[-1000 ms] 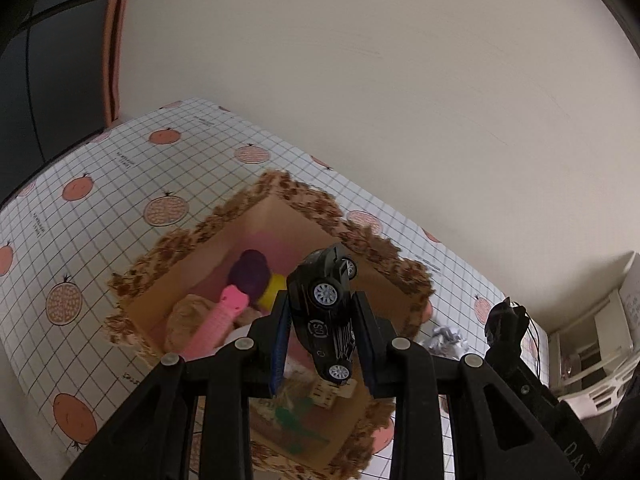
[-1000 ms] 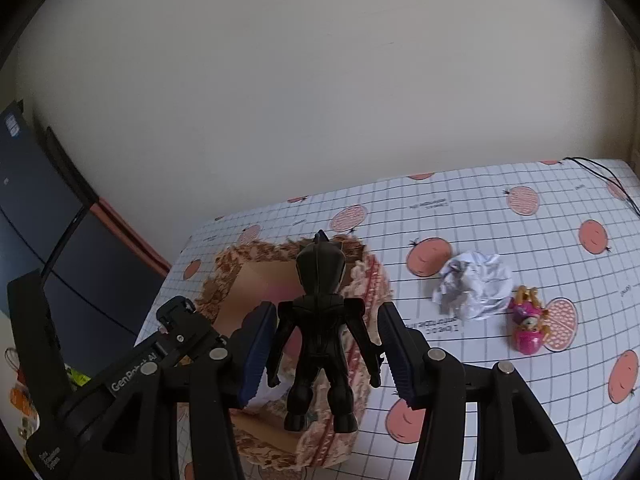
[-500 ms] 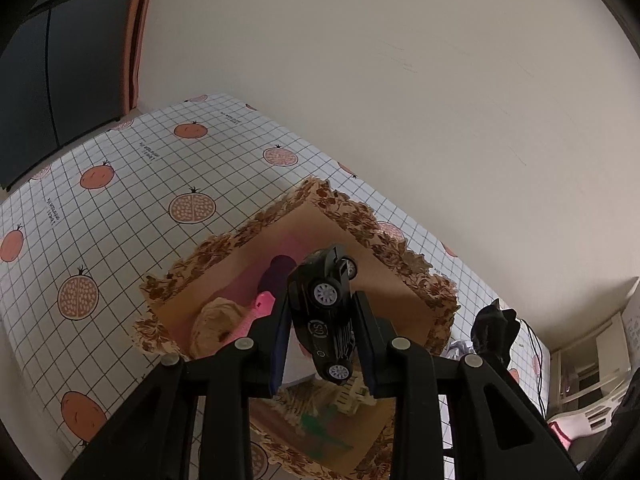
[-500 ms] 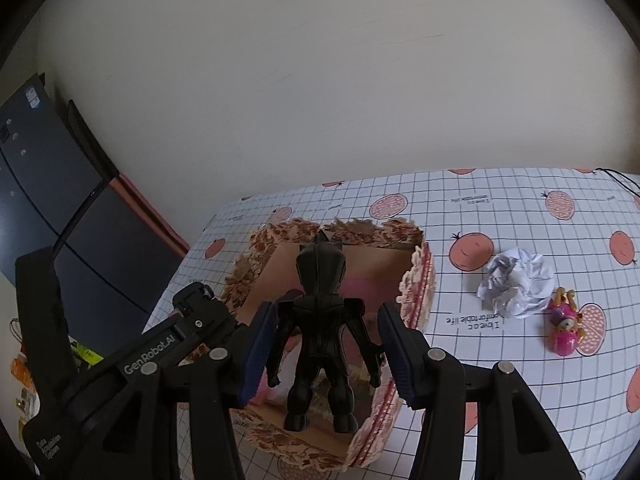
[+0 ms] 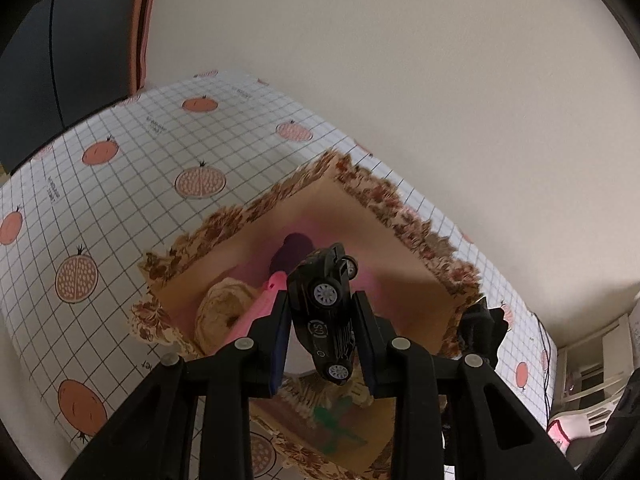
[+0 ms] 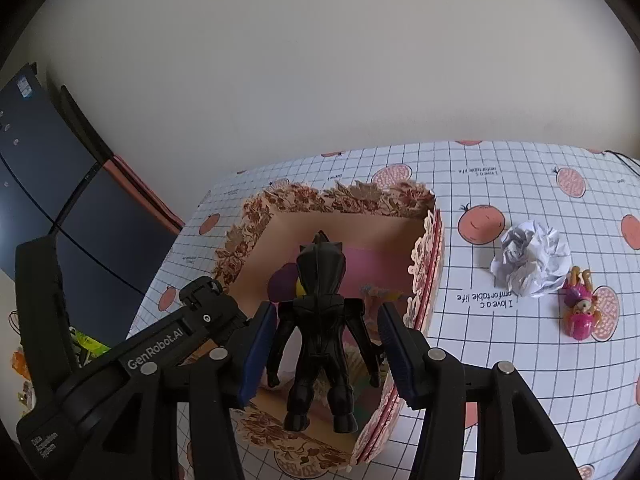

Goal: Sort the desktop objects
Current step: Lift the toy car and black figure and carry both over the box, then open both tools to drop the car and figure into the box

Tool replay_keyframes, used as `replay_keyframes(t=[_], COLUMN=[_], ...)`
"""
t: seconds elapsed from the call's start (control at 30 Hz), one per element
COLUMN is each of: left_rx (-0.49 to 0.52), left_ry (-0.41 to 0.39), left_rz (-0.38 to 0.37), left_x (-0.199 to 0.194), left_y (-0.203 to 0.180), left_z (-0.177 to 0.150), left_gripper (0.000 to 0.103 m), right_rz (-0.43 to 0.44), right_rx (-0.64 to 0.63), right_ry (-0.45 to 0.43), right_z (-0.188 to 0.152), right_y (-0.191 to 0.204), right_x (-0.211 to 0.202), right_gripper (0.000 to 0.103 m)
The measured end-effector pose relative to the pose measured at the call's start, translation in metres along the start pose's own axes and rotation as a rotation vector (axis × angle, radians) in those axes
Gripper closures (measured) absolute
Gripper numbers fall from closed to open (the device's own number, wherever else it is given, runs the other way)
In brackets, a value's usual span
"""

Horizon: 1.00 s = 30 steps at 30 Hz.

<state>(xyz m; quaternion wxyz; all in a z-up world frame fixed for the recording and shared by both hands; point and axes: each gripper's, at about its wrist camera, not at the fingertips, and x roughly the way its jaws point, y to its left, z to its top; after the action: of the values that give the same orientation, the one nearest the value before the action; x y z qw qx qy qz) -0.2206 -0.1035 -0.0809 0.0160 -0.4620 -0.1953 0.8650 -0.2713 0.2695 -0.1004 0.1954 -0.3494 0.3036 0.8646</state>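
The left gripper (image 5: 322, 330) clamps a black toy car (image 5: 325, 312) and the right gripper (image 6: 326, 354) a black figure (image 6: 320, 332), both poised over the open floral box (image 6: 426, 264) on the bench (image 6: 520, 184), seemingly so each drops inside among the toys

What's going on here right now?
A person is sorting toys into the floral box with two handheld tongs. The left tongs grip a black toy car above the box; the right tongs hold a black figure over it too. Several toys lie inside already. A crumpled paper and a pink doll lie on the table beside the box.
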Motion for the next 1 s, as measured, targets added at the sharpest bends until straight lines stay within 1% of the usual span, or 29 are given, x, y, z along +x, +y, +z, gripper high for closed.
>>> replay_keyframes(t=[0.27, 0.77, 0.87, 0.9, 0.93, 1.0], left_rx=[-0.013, -0.024, -0.022, -0.024, -0.026, -0.027], left_ry=[0.033, 0.036, 0.041, 0.043, 0.044, 0.045], left_rz=[0.015, 0.012, 0.016, 0.017, 0.016, 0.017], left_x=[0.009, 0.008, 0.009, 0.01, 0.01, 0.01], left_y=[0.003, 0.004, 0.004, 0.004, 0.004, 0.004], left_z=[-0.003, -0.002, -0.002, -0.002, -0.002, -0.002], left_gripper=[0.071, 0.071, 0.068, 0.064, 0.063, 0.063], right_rz=[-0.005, -0.02, -0.021, -0.022, -0.024, -0.027], right_rx=[0.01, 0.011, 0.016, 0.016, 0.013, 0.006], right_ry=[0.031, 0.041, 0.049, 0.05, 0.051, 0.052], right_z=[-0.003, -0.002, -0.003, -0.003, -0.003, -0.002], right_y=[-0.003, -0.005, -0.006, -0.006, -0.006, -0.006], right_x=[0.009, 0.012, 0.012, 0.012, 0.012, 0.011], right_gripper=[0.047, 0.048, 0.048, 0.048, 0.048, 0.048])
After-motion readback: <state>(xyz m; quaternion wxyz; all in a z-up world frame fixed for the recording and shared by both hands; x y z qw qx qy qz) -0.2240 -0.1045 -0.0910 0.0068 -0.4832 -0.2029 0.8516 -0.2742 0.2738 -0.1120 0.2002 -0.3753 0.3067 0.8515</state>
